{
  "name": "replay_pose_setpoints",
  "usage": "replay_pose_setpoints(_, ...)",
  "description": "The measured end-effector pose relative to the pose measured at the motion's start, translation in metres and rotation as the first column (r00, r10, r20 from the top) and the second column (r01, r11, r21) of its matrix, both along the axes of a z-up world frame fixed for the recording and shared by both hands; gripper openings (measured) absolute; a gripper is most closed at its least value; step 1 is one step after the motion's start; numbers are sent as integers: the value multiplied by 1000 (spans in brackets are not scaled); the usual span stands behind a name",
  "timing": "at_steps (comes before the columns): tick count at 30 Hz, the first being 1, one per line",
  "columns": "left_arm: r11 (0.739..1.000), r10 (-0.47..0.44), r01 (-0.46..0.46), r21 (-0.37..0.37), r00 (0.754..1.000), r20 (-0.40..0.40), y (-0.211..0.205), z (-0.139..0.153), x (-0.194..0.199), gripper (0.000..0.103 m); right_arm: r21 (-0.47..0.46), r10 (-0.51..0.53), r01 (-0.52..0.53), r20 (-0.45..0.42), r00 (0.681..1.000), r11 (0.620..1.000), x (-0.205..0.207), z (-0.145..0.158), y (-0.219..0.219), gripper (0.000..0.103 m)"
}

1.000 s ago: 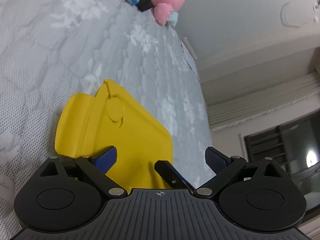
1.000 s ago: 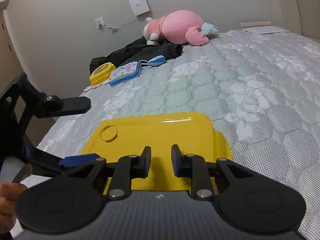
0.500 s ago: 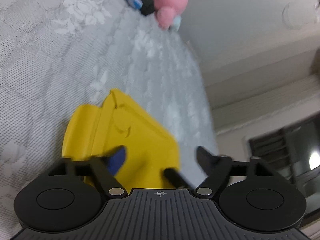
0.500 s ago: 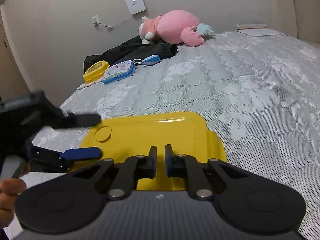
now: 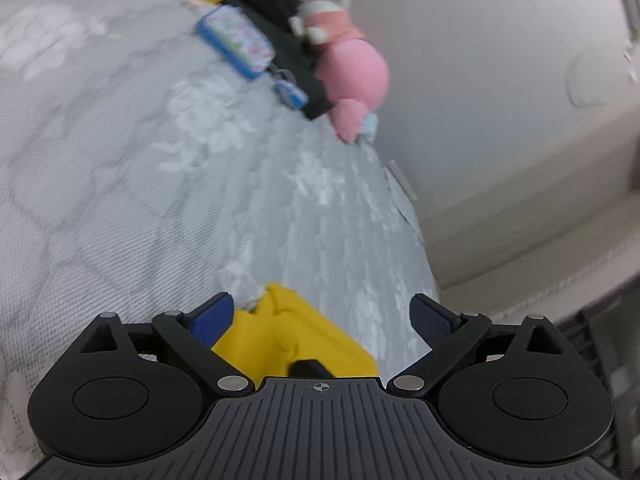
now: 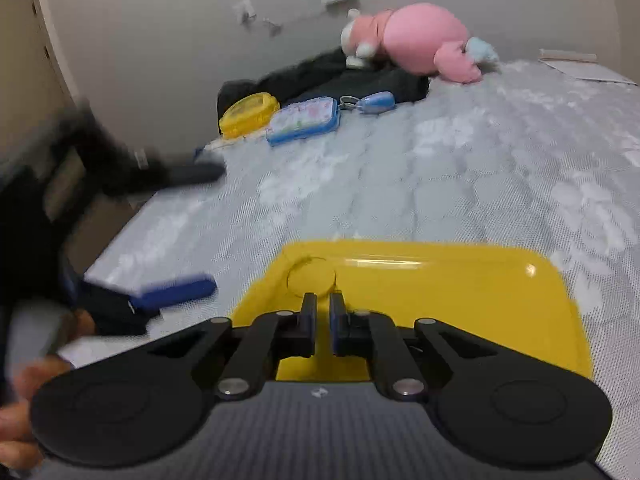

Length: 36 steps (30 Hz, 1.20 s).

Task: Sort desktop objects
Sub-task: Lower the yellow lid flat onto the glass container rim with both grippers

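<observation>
So here's where I'm at: my right gripper [image 6: 322, 318] has its jaws clenched on the near edge of the yellow tray [image 6: 440, 292]. The gap looks almost closed, and I'd say the thin rim is pinched in there, since the edge runs right under the pads. The tray lies flat on the bed [image 6: 460, 184], its long side running left to right across the lower middle of the right wrist view, so it stretches away straight ahead of those jaws.

My left gripper [image 5: 322, 314] has just been opening and its jaws now stand wide, released, with a corner of the tray showing between them at the bottom centre of its view but nothing pressing on it. In the right view it sits blurred at the left edge, off the tray's left end.

The stuff to sort is way up top: a yellow case [image 6: 248, 114], a blue tin [image 6: 306, 120] and a blue key fob [image 6: 374, 102], all in the upper middle of the right view beside a pink plush toy [image 6: 424, 38]. They're well apart from the tray, straight past its far edge, so my guess is the free left one goes for them.
</observation>
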<state>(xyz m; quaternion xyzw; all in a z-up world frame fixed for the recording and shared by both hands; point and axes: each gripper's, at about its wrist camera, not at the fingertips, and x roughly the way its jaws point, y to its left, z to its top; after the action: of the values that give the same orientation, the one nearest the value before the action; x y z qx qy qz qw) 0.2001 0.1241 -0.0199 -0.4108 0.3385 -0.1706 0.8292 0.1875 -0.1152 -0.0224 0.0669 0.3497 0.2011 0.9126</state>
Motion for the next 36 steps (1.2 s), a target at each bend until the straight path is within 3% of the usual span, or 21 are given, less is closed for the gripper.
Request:
replay_pose_setpoints(6, 996, -59, 62, -65, 998, 38, -7, 2, -3, 101, -121, 34, -29, 39, 999, 992, -3, -2, 16, 4)
replay_pose_setpoints(11, 992, -90, 92, -87, 996, 28, -13, -1, -4, 101, -60, -83, 88, 70, 994, 994, -9, 19, -17, 6)
replay_pose_setpoints(13, 992, -119, 120, -37, 992, 31, -24, 1, -4, 101, -89, -141, 154, 132, 981, 984, -17, 26, -37, 10)
replay_pose_setpoints(15, 988, -149, 148, 32, 988, 29, -37, 3, -4, 101, -91, -166, 178, 132, 977, 980, -18, 23, -56, 10)
replay_pose_setpoints(17, 975, -171, 166, 148, 985, 22, -50, 4, -7, 101, -32, -185, 188, 89, 979, 982, -17, 16, -72, 12)
replay_pose_setpoints(19, 946, -180, 167, 278, 983, 21, -65, 5, -11, 101, 25, -205, 204, 68, 976, 979, -16, 9, -79, 13)
replay_pose_setpoints(23, 859, -178, 136, 494, 983, 40, -89, 7, -19, 99, 30, -192, 191, 49, 980, 981, -12, -4, -79, 14)
replay_pose_setpoints(25, 849, -182, 123, 513, 981, 66, -93, 7, -23, 98, 30, -186, 184, 62, 981, 982, -13, -6, -82, 14)
replay_pose_setpoints(28, 884, -209, 137, 447, 971, 116, -90, 14, -28, 80, 74, -198, 194, 50, 979, 978, -14, -8, -91, 14)
replay_pose_setpoints(29, 893, -219, 144, 427, 967, 132, -89, 16, -30, 80, 89, -202, 197, 45, 978, 976, -15, -9, -94, 14)
replay_pose_setpoints(32, 869, -248, 170, 464, 962, 113, -95, 12, -30, 78, 110, -208, 202, 41, 977, 973, -17, -10, -97, 14)
replay_pose_setpoints(36, 865, -258, 208, 457, 965, 49, -99, -2, -20, 71, 98, -206, 200, 53, 977, 975, -17, -11, -94, 16)
